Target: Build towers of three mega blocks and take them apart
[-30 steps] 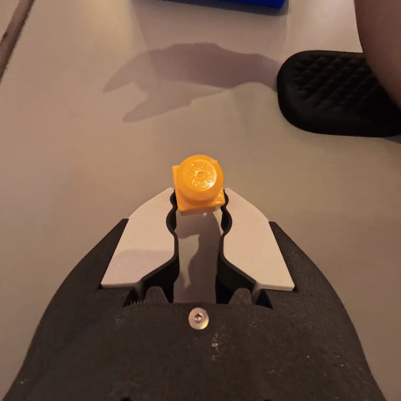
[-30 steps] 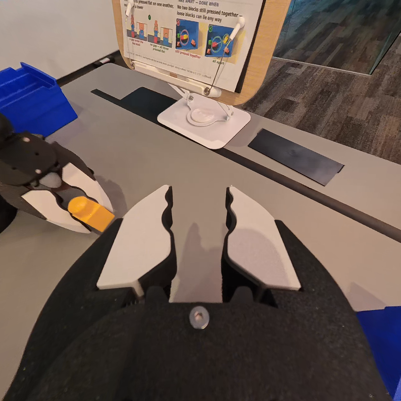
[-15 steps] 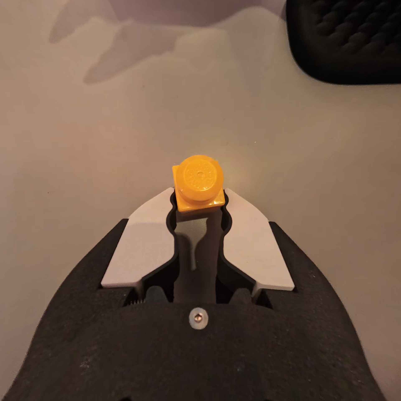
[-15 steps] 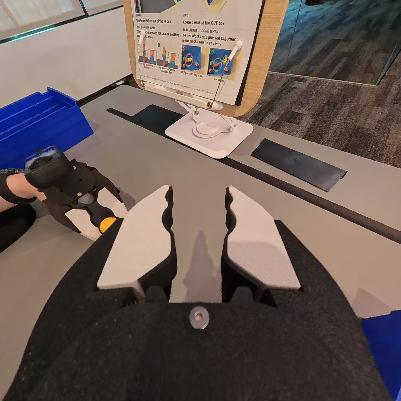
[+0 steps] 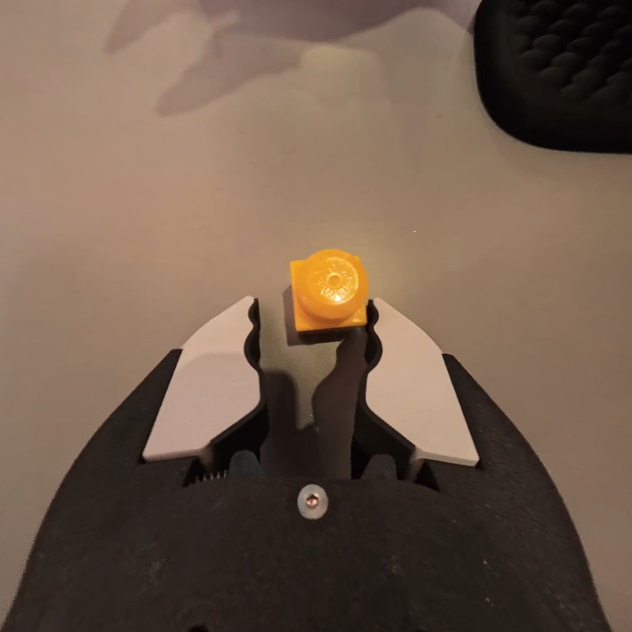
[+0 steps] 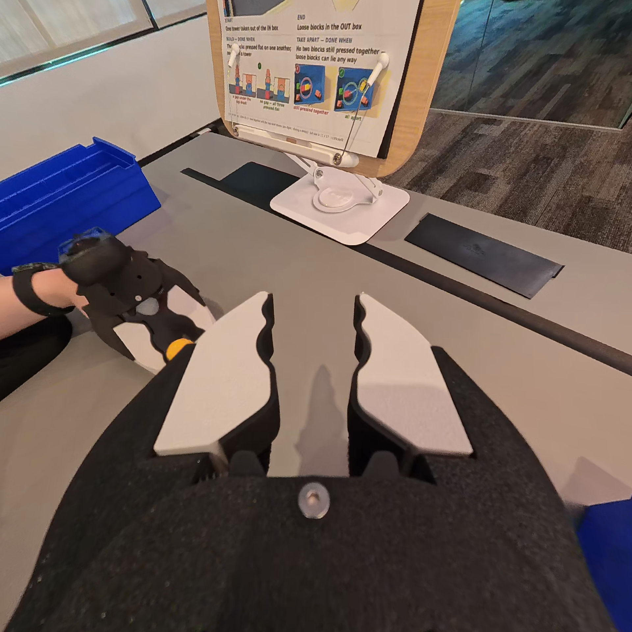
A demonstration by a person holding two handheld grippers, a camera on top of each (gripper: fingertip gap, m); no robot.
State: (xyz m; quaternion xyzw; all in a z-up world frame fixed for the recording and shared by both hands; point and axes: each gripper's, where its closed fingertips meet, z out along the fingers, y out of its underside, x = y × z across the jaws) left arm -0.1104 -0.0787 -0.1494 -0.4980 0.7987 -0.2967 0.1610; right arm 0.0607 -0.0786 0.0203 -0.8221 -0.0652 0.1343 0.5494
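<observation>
Printed sheet (image 6: 318, 68) on stand bears writing. Left hand-held gripper (image 5: 313, 313) spread, block (image 5: 328, 294) on desk (image 5: 136, 205) at right fingertip. Right hand-held gripper (image 6: 313, 314) spread, empty.

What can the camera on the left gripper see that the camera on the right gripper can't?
Only the left wrist view shows the whole orange block from above, stud up on the grey table, with a gap beside the left finger, plus a black bumpy pad.

Only the right wrist view shows the right gripper open and empty, a blue bin, an instruction board on a white stand, and a person's hand.

Both show the left gripper, the table, and the block, which is just an orange sliver in the right view.
</observation>
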